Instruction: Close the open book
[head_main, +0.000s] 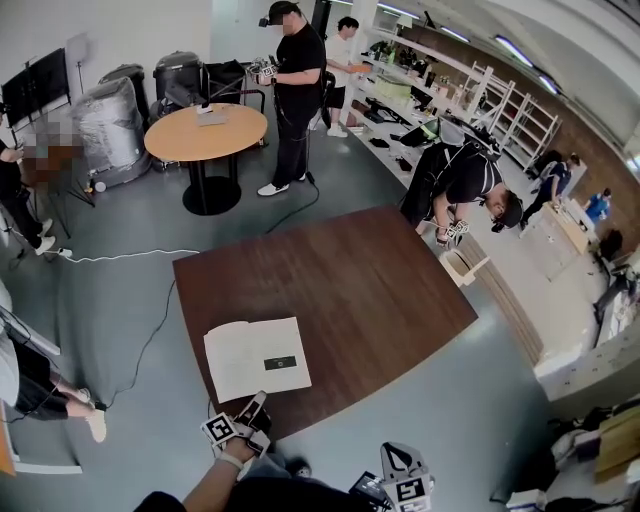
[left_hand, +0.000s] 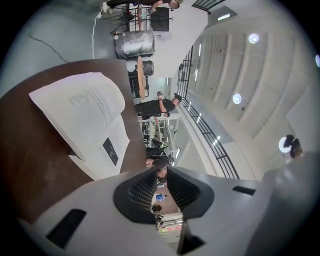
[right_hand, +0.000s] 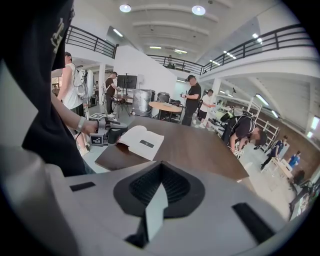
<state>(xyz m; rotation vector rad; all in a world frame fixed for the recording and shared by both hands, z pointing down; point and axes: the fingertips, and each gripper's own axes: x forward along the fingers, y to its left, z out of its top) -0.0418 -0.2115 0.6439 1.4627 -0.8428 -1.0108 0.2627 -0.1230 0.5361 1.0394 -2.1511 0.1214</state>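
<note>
On the surface's near edge, open book — likely light, bendy pages; best pinched at the raised page edge. Left tool slightly spread, empty; right tool pressed together

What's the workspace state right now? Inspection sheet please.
surface: dark brown table, holds only the book
job's things: book open near the table's near left corner, one leaf raised
clutter: nothing seen
claws: left claw beside the book's near edge, jaws slightly apart, nothing between; right claw shut, empty, off the table's near edge
cables: white cable and black cable on the floor left of the table
surroundings: round wooden table, standing person, bent-over person, shelving
</note>
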